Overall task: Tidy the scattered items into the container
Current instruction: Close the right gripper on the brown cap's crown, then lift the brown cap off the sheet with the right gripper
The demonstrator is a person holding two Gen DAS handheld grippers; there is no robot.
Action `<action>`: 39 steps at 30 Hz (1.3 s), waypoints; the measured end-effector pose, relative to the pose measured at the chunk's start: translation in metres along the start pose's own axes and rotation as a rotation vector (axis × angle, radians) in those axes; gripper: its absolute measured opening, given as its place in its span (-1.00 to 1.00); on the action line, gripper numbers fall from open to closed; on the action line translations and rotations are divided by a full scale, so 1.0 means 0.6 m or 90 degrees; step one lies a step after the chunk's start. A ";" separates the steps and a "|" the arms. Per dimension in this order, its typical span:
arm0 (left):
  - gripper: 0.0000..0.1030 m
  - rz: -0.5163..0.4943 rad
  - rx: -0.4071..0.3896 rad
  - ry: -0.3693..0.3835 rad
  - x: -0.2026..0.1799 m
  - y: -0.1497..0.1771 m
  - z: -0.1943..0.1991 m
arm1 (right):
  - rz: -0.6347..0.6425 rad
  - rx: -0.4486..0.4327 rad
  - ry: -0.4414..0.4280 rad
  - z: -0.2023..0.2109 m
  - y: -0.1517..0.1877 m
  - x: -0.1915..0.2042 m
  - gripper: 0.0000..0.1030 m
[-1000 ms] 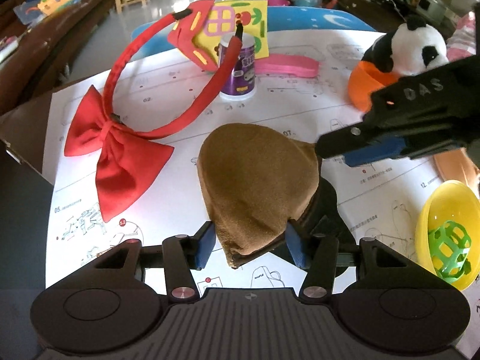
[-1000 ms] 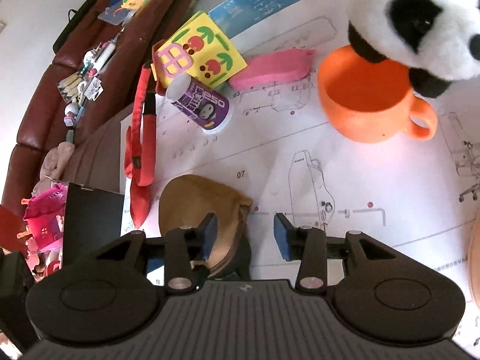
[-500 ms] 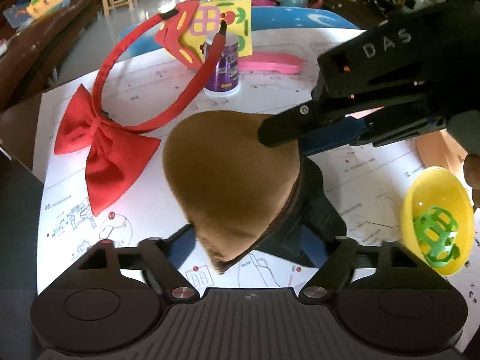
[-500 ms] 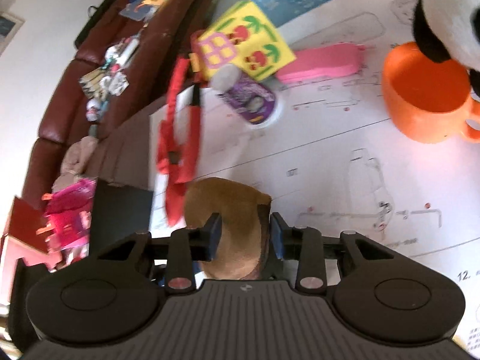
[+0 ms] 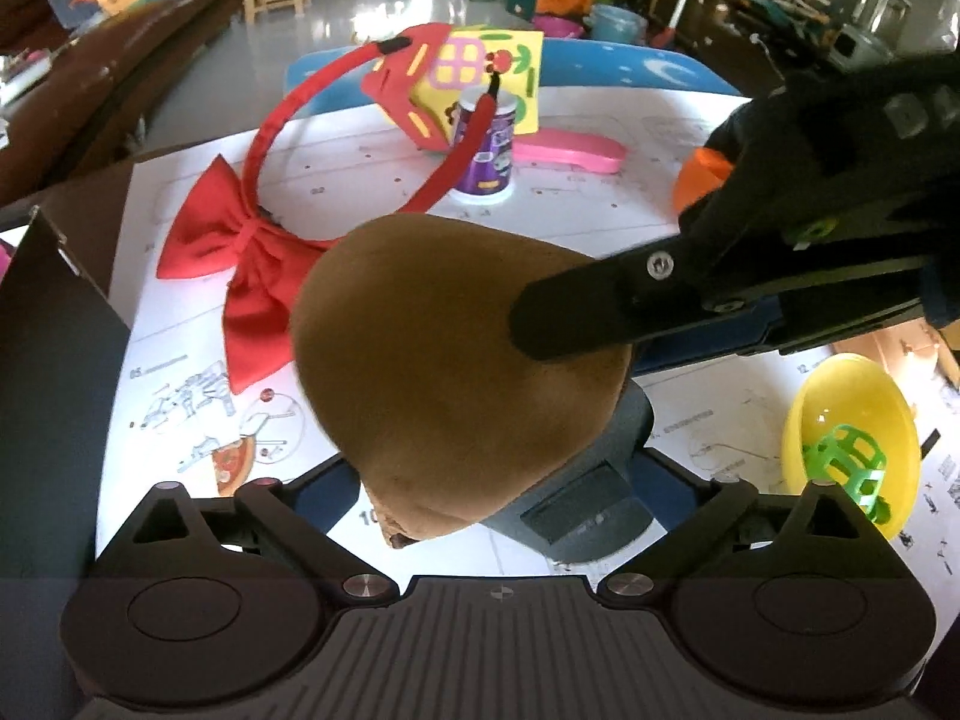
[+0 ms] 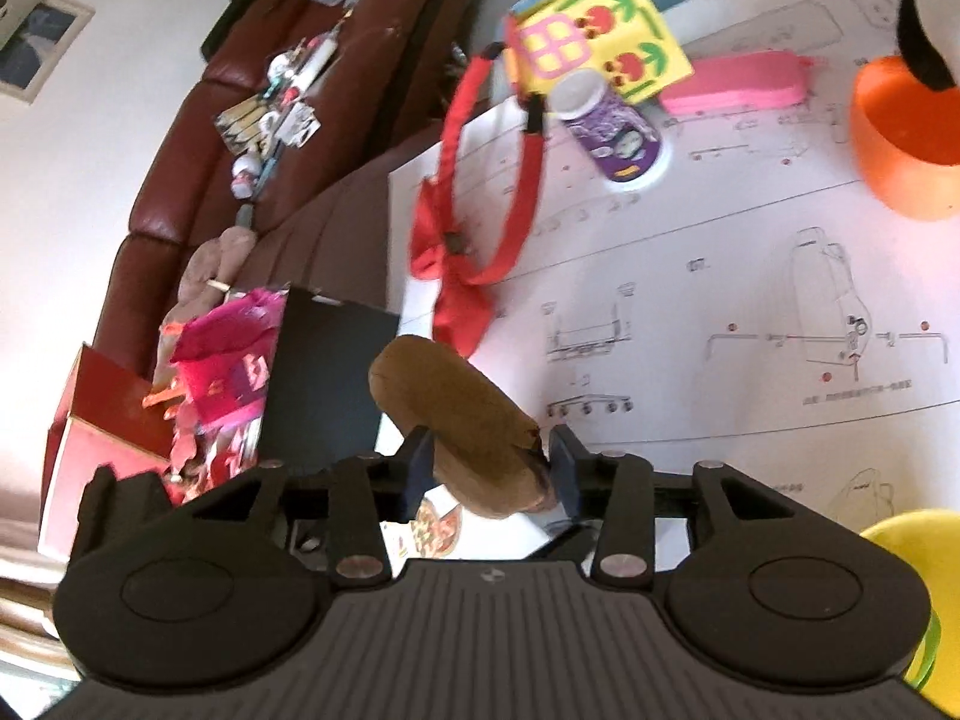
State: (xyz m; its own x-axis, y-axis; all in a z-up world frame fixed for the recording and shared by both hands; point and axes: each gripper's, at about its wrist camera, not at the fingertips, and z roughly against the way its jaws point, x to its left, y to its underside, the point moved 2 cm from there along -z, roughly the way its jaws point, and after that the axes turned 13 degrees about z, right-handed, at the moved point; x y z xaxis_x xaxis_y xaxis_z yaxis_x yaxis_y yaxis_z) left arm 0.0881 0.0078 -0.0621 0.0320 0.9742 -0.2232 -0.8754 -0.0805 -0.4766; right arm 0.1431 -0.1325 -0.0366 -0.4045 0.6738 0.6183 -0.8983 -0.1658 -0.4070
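Observation:
A brown felt hat [image 5: 456, 360] is held above the white paper-covered table. My right gripper [image 6: 489, 468] is shut on the brown hat [image 6: 462, 420], gripping its edge; its black body [image 5: 780, 228] reaches in from the right in the left wrist view. My left gripper [image 5: 498, 498] is open, its fingers spread wide under the hat's brim. A dark box wall [image 6: 324, 384], possibly the container, stands at the table's left edge.
On the table lie a red bow headband [image 5: 252, 240], a purple cup [image 5: 486, 150], a yellow and red foam house [image 5: 468, 84], a pink case [image 5: 570, 153], an orange mug [image 6: 900, 138] with a panda, and a yellow egg half [image 5: 852, 432] with a green ball.
My left gripper opened and let go of the hat. My right gripper closed on the hat and lifted it up and to the left.

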 end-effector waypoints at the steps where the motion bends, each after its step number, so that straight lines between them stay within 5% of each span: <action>1: 0.96 -0.004 -0.004 -0.001 -0.002 0.002 0.000 | 0.006 -0.002 0.000 0.004 0.001 0.007 0.01; 3: 0.77 -0.012 -0.013 0.002 -0.002 0.006 0.000 | 0.010 -0.005 -0.013 0.012 0.001 0.017 0.00; 7: -0.68 0.006 0.030 0.047 0.012 0.006 -0.005 | 0.024 -0.007 -0.021 0.026 0.002 0.030 0.00; 14: -0.66 0.003 0.034 0.030 0.023 0.013 -0.007 | 0.034 -0.010 0.016 0.023 -0.001 0.027 0.07; 15: -0.35 0.006 0.030 0.031 0.025 0.012 -0.004 | 0.041 -0.010 0.020 0.021 0.000 0.031 0.09; 17: -0.15 0.017 0.011 0.035 0.030 0.008 0.011 | 0.060 -0.011 0.038 0.019 0.000 0.037 0.19; 19: 0.41 0.030 -0.001 0.052 0.037 0.006 0.031 | 0.057 -0.011 0.040 0.018 0.001 0.037 0.19; 21: 0.61 0.035 -0.023 0.064 0.044 0.008 0.055 | 0.039 -0.006 0.027 0.016 0.003 0.033 0.20; 25: 0.75 0.061 -0.036 0.097 0.061 0.018 0.097 | 0.017 0.012 0.000 0.003 0.019 0.033 0.22; 39: 0.77 0.095 0.006 0.070 0.100 0.051 0.097 | -0.032 0.036 -0.001 -0.001 0.049 0.012 0.24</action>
State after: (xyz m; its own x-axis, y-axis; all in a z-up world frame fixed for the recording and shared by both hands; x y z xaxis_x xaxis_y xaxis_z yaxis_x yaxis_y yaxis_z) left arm 0.0352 0.0760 -0.0407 -0.0474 0.9227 -0.3825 -0.8785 -0.2208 -0.4236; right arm 0.1139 -0.1318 -0.0445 -0.3582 0.6812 0.6385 -0.9259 -0.1712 -0.3368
